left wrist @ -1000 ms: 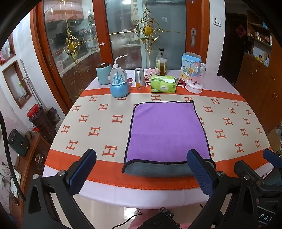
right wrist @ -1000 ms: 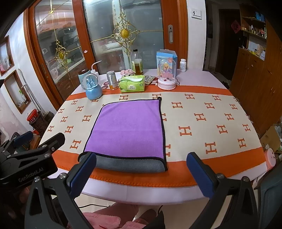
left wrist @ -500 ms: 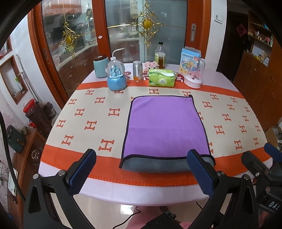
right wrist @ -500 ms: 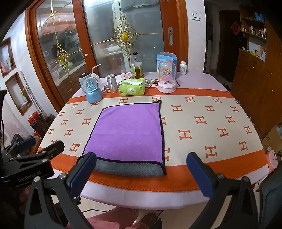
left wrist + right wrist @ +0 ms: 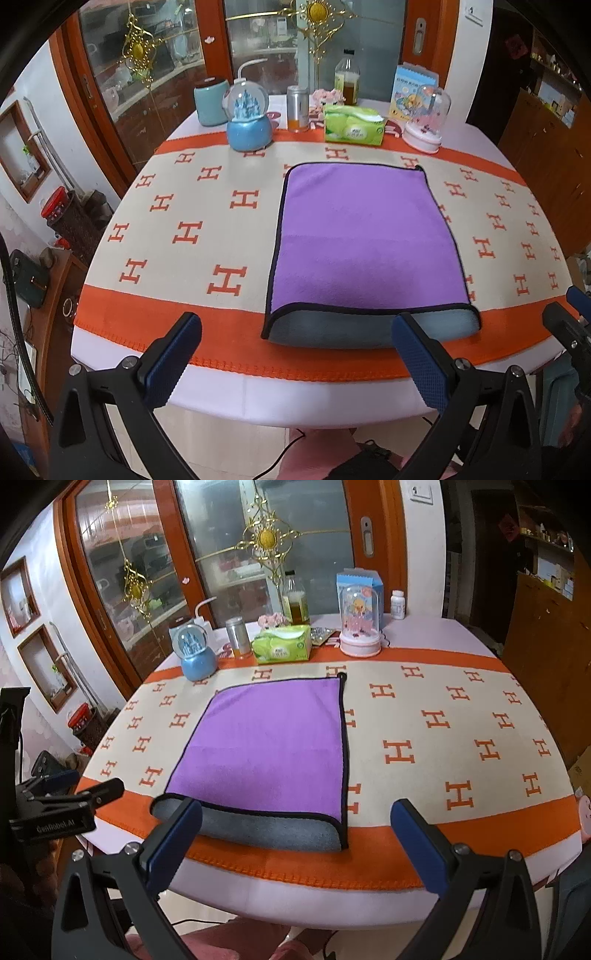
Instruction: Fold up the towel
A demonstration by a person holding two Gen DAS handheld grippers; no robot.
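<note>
Both views look forward and down from just off the near edge of the surface [image 5: 110,229], toward the glass doors behind it. The left wrist view sits further left: the purple towel [image 5: 362,236] lies right of frame centre, and the right tool [image 5: 565,325] pokes in at the right edge. In the right wrist view the towel [image 5: 273,742] lies left of centre, with the left tool [image 5: 59,812] at the lower left. Both share the towel, the far row of items and the doors.
</note>
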